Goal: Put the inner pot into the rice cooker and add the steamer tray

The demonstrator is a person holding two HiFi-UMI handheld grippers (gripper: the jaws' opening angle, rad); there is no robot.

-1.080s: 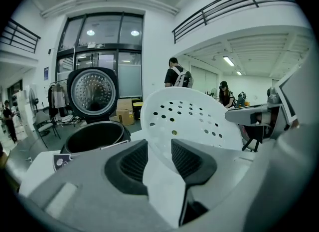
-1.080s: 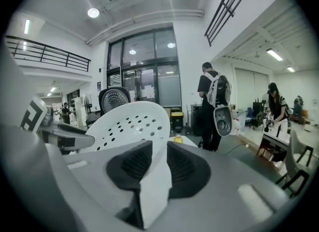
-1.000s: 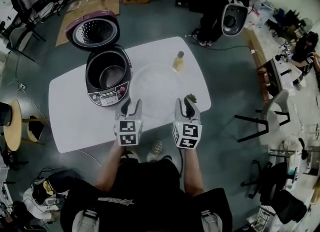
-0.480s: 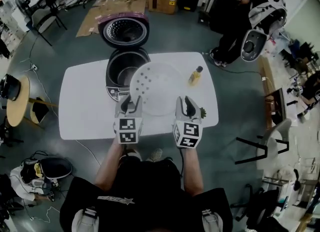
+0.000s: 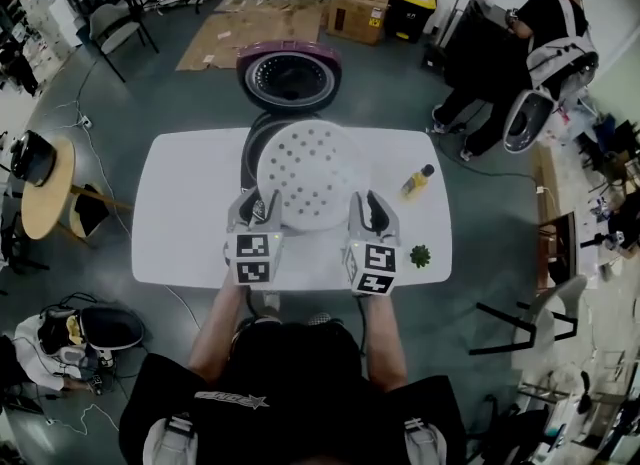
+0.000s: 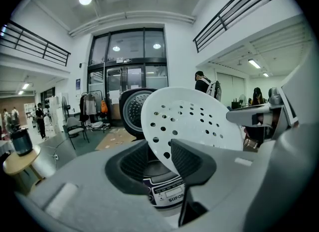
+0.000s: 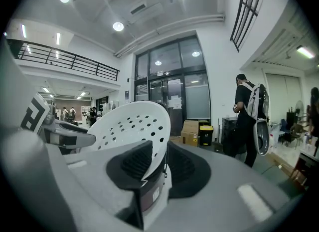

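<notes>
White table [image 5: 180,223] bears the cooker [image 5: 256,149], its lid [image 5: 290,75] up. The tray [image 5: 312,173] is a round white dish pierced with holes, tilted above the cooker's mouth. The left gripper [image 5: 262,211] and right gripper [image 5: 368,215] each pinch its near rim, one on either side. Only the left gripper view shows the cooker's panel [image 6: 167,192] beneath. The tray seems to hang clear of the cooker.
</notes>
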